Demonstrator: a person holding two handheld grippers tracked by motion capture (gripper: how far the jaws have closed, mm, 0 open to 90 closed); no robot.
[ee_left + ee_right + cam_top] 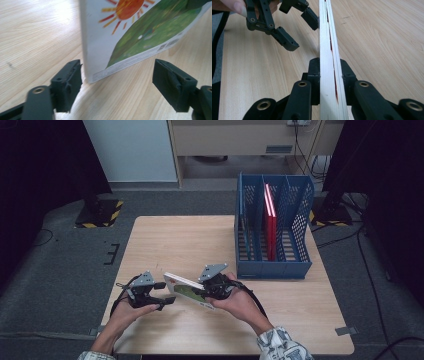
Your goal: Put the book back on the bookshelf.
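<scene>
The fingers [314, 75] of the right gripper [329, 75] were clamped on both faces of the thin picture book [328, 50], gripping its edge. The book stood on edge, tilted, just above the wooden table [200, 240] near its front edge. The left gripper [117, 80] had its jaws apart, holding nothing; one pad lay just beside the book's lower corner. A blue file rack [272, 227] stood well apart at the table's far right.
</scene>
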